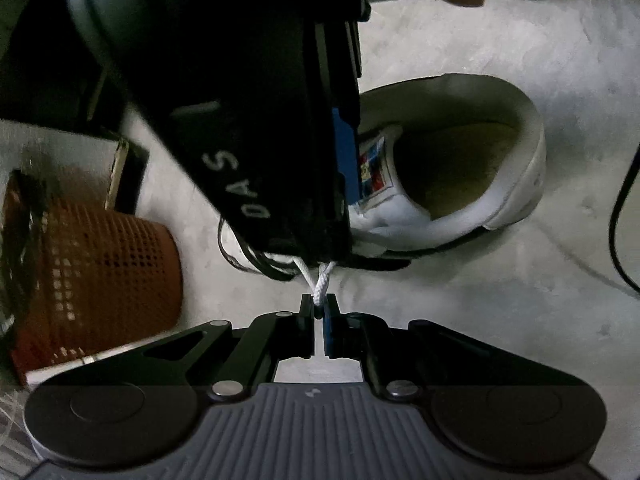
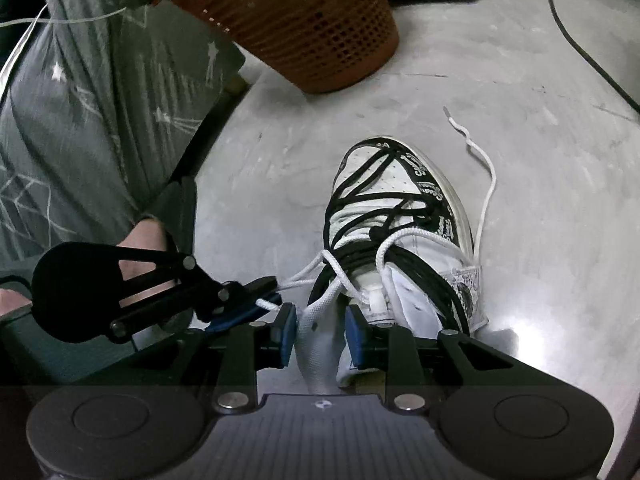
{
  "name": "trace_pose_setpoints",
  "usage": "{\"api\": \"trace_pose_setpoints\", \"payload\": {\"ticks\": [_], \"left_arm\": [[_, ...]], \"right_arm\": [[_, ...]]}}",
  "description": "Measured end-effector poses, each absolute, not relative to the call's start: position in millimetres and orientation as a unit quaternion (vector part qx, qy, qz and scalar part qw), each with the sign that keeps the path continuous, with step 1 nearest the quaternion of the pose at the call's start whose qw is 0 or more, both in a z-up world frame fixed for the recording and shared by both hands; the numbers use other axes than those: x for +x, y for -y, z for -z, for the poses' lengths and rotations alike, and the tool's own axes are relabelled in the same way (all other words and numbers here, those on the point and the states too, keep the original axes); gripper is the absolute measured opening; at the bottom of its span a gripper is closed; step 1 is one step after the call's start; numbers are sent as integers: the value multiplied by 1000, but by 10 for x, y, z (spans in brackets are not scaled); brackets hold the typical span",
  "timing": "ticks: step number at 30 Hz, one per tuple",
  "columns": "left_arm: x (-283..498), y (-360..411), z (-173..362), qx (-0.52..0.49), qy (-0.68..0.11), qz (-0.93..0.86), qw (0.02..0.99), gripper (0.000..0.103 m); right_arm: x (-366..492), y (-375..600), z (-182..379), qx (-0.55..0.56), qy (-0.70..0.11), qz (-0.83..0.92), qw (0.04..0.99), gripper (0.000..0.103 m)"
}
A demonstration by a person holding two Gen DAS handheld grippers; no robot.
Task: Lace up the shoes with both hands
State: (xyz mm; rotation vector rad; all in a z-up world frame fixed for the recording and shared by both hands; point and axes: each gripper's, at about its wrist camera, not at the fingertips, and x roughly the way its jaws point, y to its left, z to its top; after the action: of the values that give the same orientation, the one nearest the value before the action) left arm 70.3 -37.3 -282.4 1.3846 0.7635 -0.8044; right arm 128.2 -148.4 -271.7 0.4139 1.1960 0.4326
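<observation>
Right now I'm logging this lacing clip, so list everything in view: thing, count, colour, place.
Shoe: one, white with black trim, on the floor, centre.
White lace: one; loose end on the floor right of the shoe, another part pinched by the left gripper.
Black laces: several strands, criss-crossed over the shoe.
Tongue: one, white, between the right gripper's fingers.
Basket: one, orange-brown mesh, beyond the toe.
Cable: one, black, floor, far right.
Floor: grey, bare.
Patterned fabric: grey, starred, left.
Left gripper: black, shut on the white lace.
Right gripper: black with blue pads, around the tongue.
</observation>
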Motion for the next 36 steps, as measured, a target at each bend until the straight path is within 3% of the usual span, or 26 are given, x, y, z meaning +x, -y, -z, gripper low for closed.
{"api": "trace_pose_setpoints", "payload": {"ticks": [5, 17, 36], "left_arm": [[821, 336, 2842, 583, -362, 322, 652, 5], [753, 472, 2917, 610, -327, 331, 642, 5], [871, 506, 2986, 608, -325, 334, 643, 5]], "right_arm": [[1264, 1447, 2682, 169, -555, -201, 789, 30], [1202, 1667, 2820, 264, -550, -190, 769, 31], [1187, 1732, 2855, 290, -543, -194, 764, 31]]}}
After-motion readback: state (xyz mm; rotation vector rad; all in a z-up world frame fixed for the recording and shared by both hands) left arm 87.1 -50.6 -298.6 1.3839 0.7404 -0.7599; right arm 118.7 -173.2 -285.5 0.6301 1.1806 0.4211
